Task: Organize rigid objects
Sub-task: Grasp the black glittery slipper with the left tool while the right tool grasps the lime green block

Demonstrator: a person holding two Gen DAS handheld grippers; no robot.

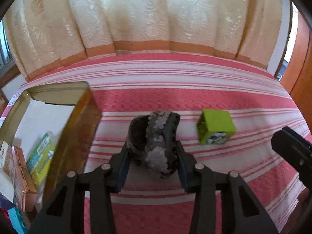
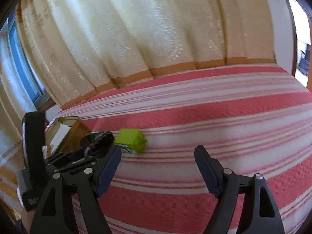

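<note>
Behind the pink-striped bedspread (image 1: 156,101) hangs a cream curtain (image 1: 148,13)

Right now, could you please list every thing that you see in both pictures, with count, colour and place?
hair clip: one, black with silver sequins, on the bedspread, between the left claw's fingers
toy block: one, lime green, on the bedspread, right of the clip
tin box: one, gold, open, left of the clip
small packs: several, green, copper, inside the tin
bedspread: one, pink and white stripes
curtain: one, cream, behind
left claw: black, shut on the clip
right claw: black, open, empty
</note>
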